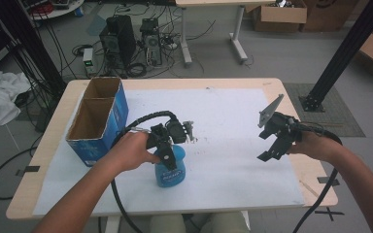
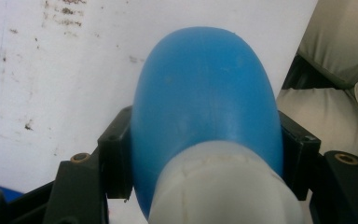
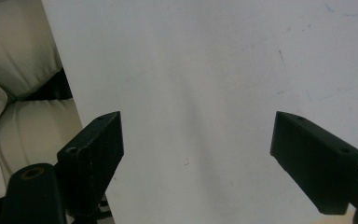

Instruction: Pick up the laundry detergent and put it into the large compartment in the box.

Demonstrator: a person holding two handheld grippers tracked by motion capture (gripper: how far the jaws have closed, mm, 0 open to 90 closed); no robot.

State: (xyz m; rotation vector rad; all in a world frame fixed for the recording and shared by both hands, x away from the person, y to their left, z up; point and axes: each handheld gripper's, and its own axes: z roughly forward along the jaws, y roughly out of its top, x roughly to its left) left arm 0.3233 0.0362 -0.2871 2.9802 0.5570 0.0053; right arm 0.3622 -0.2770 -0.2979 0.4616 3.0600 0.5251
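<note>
1. step in hand, as judged: grasp of the blue bottle (image 1: pixel 170 169) just made; not yet lifted, base apparently down on the white sheet (image 1: pixel 233 136) covering the tabletop (image 1: pixel 53 160), near the front edge, a little left of centre.
2. left hand-held gripper (image 1: pixel 167 153): jaws drawn in narrow, pressing both flanks of the bottle body just below the white neck (image 2: pixel 223 186); black pads seen hard against the blue wall on either side in the left gripper view. bottle upright, gripped from above.
3. right hand-held gripper (image 1: pixel 274 145): jaws spread wide, nothing between them, bare sheet beneath; held well apart from the bottle, toward the right side of the tabletop.
4. open blue cardboard box (image 1: pixel 99 121): standing at the left of the sheet, near the bottle, two compartments, both seemingly empty.
5. next move, as judged: straight lift with firm grip, then carry toward the box or across to the free gripper; cannot tell which.
6. risk noted: smooth rounded wall, slip or tilt possible if grip slackens.
</note>
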